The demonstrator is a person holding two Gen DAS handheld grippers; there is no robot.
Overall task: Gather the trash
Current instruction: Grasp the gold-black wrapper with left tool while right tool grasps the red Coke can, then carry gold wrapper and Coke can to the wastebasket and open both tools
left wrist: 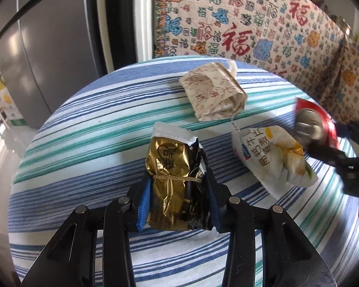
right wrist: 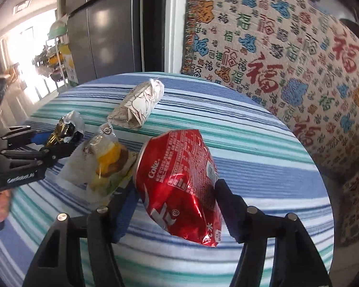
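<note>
My left gripper (left wrist: 178,184) is shut on a gold and black foil wrapper (left wrist: 174,186) bound with a rubber band, over the striped round table (left wrist: 83,129). My right gripper (right wrist: 177,191) is shut on a crushed red Coke can (right wrist: 179,179); the can also shows in the left wrist view (left wrist: 316,124). A white snack bag with a food picture (left wrist: 275,157) lies between the two grippers, and it shows in the right wrist view (right wrist: 103,165). A folded leaf-patterned paper bag (left wrist: 213,93) lies at the far side of the table (right wrist: 251,143), seen also in the right wrist view (right wrist: 138,105).
A sofa covered with a patterned throw (left wrist: 251,24) stands behind and right of the table. A grey refrigerator (left wrist: 47,47) stands at the back left. A rack with bright items (right wrist: 57,55) is far left near a bright doorway.
</note>
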